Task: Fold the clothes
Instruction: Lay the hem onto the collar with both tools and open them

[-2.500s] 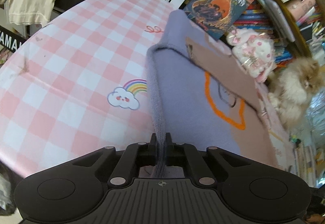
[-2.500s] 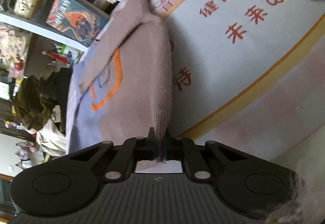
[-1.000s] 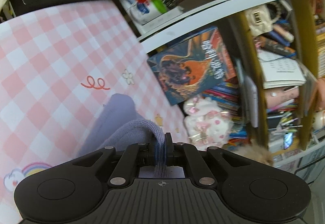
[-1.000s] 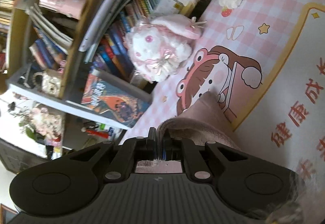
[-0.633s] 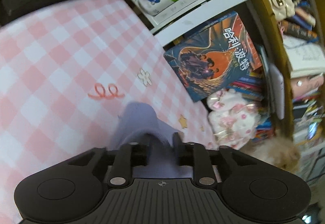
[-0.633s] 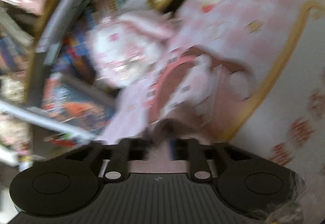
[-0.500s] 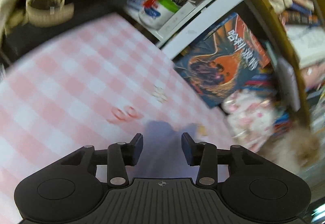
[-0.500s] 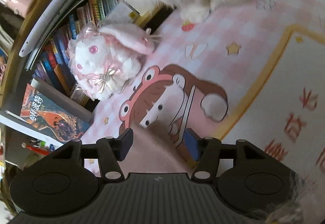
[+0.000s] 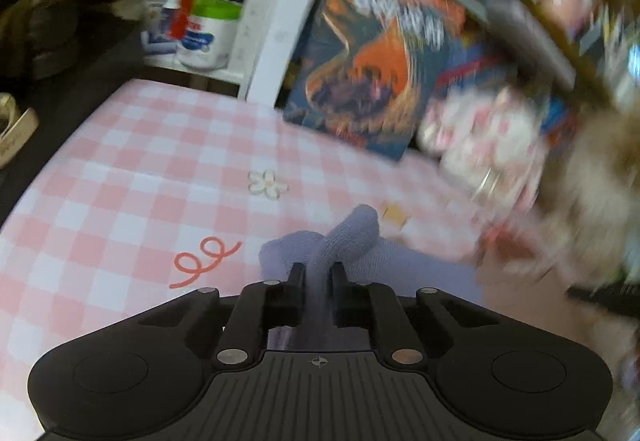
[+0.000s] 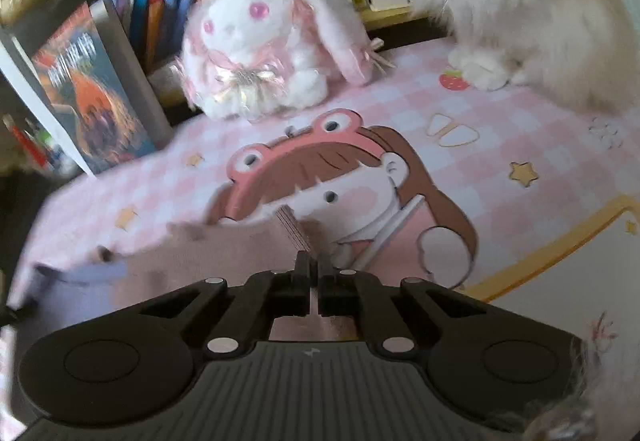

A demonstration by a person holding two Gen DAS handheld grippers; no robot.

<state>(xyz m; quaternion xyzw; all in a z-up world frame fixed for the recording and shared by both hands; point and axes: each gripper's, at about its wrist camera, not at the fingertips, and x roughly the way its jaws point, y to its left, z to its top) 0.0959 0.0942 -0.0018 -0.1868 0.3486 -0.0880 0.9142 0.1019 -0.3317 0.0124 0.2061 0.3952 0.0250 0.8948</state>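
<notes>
sweater (image 9: 362,261) | left claw (image 9: 318,273) closing on lilac fold | right claw (image 10: 314,265) pinching brown edge

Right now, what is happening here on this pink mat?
A person is folding a knitted garment on the pink checked mat, with a handheld gripper in each hand. The left gripper is closing on a bunched fold of the garment's lilac part. The right gripper is shut on the edge of its brownish-pink part. A plush rabbit and a fluffy animal sit at the far edge.
</notes>
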